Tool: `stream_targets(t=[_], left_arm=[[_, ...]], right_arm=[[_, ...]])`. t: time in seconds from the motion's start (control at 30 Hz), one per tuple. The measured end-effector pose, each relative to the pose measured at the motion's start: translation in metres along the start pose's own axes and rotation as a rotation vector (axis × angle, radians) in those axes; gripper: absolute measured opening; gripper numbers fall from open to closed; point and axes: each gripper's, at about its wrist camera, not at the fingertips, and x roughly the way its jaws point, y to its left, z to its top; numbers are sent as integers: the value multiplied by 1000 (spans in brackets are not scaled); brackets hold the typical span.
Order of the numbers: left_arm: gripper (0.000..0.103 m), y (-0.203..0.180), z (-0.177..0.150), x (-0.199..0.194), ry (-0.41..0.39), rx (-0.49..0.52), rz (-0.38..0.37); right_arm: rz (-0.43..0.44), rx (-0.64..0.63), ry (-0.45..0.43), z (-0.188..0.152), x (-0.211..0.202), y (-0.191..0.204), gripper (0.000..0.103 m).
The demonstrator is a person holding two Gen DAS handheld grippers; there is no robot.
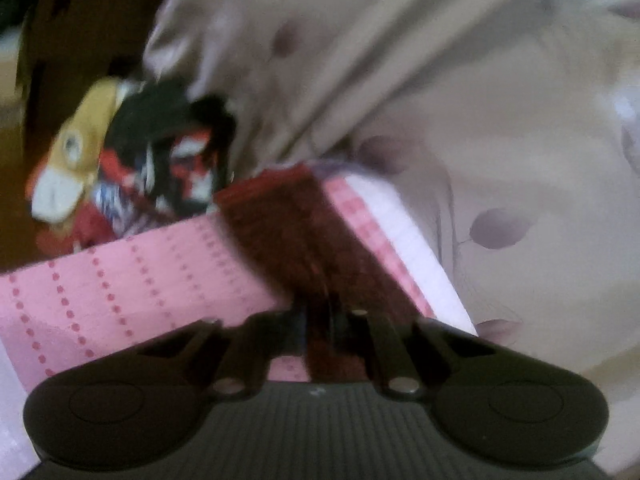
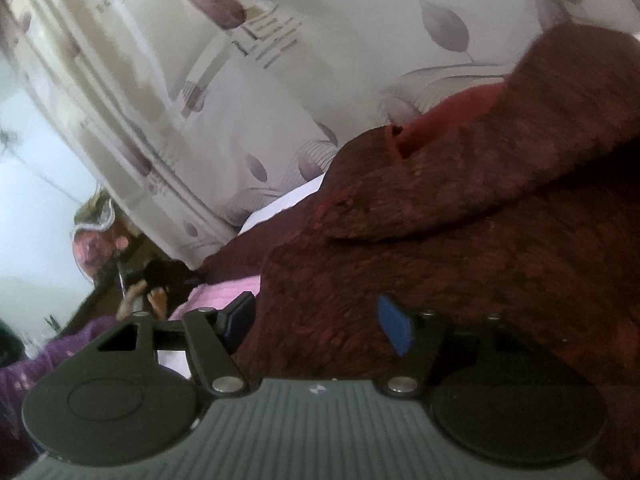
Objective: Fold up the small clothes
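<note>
On one pink cloth [image 1: 120,280], one maroon garment [image 1: 304,232] between left gripper [image 1: 320,320] jaws.

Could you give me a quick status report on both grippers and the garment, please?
Left gripper shut on dark red garment. Right gripper open, the same garment between its fingers. Pile of other clothes lies beyond, not blocking.

A bed carries everything, its pale bedsheet [image 1: 500,160] printed with purple leaves and filling the upper right of the left wrist view in soft folds. Directly on it lies a pink mat [image 1: 120,292] with rows of red dots, across the lower left of that frame. A dark red garment [image 1: 296,232] lies over the mat's middle. A blurred heap of clothes [image 1: 132,168], yellow, black, red and white, sits at the left, beyond the mat.
</note>
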Motion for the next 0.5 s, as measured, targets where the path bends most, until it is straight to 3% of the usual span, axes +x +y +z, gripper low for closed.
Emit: stream_targets(t=[0.1,0.27,0.5], left_arm=[[9,-22,-9,-21,-89,7,-66],[9,-100,-33,-69,-143,177,-212],[9,-216,-109,-124,-70,403,-445]], right_arm=[[2,11,-19,0,-2,-2,70],[10,28,-81,-2,-9,-6,70],[20,132,-165,-2,-20,-26,69]])
